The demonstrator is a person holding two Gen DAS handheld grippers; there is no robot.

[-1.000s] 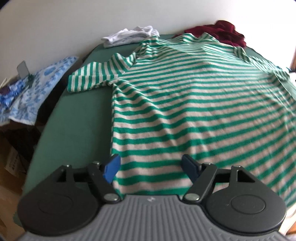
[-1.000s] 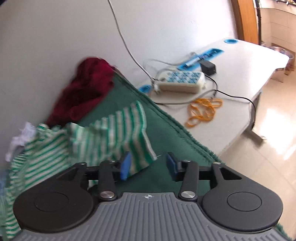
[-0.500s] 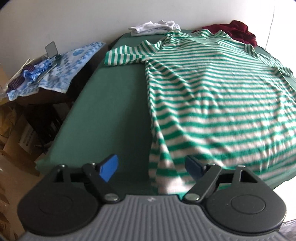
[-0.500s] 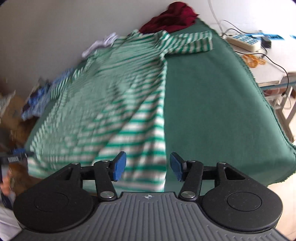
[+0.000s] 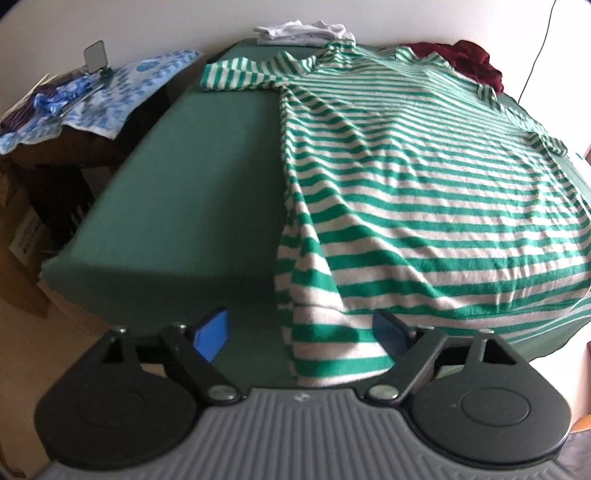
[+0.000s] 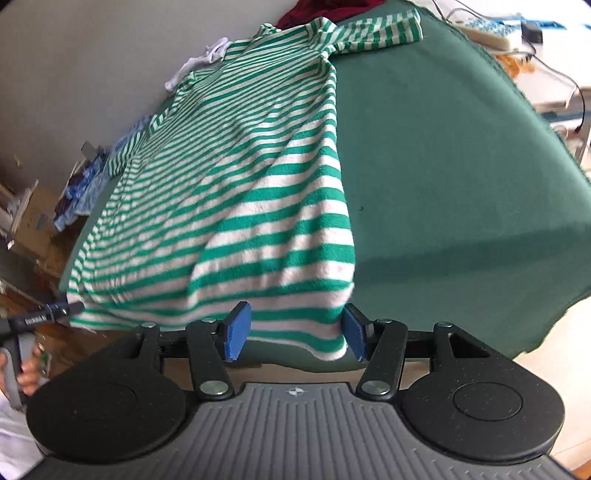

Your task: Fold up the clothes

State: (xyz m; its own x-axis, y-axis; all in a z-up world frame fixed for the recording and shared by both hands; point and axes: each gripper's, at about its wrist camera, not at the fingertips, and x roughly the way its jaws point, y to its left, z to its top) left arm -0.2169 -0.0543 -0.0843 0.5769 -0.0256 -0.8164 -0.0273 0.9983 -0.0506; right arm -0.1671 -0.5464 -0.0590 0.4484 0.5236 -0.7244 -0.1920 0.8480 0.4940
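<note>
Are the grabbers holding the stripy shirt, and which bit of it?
No. Both are open. The left hand-held gripper and right hand-held gripper each sit at a bottom hem corner of the striped shirt, with cloth between the spread fingers, unpinched.

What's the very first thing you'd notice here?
The big green-and-white striped shirt, spread flat over the green cloth-covered table, its hem hanging off the near edge. Both open grippers, left and right, sit at that hem. A dark red crumpled garment lies at the far edge.

Cluttered home room: clothes [image 5: 303, 29], cardboard boxes [image 6: 35, 218]
</note>
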